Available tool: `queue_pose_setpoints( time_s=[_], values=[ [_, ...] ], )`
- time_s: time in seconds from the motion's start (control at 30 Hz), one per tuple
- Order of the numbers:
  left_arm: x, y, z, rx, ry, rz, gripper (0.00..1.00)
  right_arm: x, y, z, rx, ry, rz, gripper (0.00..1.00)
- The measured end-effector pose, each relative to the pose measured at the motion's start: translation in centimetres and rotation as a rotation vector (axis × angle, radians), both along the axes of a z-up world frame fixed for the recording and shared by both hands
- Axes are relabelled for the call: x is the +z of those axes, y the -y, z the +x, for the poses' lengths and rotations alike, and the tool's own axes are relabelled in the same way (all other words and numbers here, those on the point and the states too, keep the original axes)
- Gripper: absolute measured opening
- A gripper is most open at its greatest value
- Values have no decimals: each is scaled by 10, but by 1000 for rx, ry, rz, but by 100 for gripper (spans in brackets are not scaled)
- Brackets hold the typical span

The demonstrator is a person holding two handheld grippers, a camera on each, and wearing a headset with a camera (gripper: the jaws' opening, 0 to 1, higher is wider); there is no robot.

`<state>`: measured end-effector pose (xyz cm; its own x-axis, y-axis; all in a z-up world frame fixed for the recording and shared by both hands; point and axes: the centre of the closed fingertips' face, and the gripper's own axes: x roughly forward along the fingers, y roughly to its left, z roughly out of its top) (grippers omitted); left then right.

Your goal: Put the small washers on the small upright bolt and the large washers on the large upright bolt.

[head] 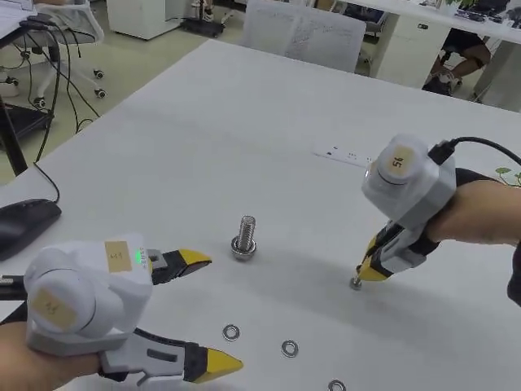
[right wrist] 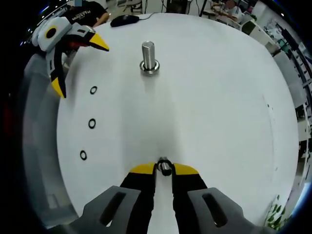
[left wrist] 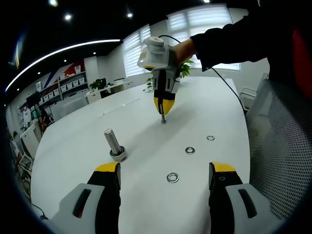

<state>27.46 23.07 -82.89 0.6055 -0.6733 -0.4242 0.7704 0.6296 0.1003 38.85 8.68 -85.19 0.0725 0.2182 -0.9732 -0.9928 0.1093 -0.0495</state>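
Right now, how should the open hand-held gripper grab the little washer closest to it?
Pinch the nearest washer across its outer rim, on two opposite edges, with the left hand-held gripper coming down from above. It lies flat on the table, so it offers no tall side to grip, and the jaws are open wider than it.

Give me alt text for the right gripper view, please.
The right tool pinches the small bolt on a white table. Beyond stands the large bolt; three loose washers and the open left tool are at left.
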Motion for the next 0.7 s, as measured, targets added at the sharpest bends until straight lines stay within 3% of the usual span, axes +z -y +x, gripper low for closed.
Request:
queue_pose_setpoints(
  time_s=[0.7],
  values=[
    [-1, 0, 0, -3, -5, 0, 73, -18, 0, -1, -4, -19, -10, 14]
  ],
)
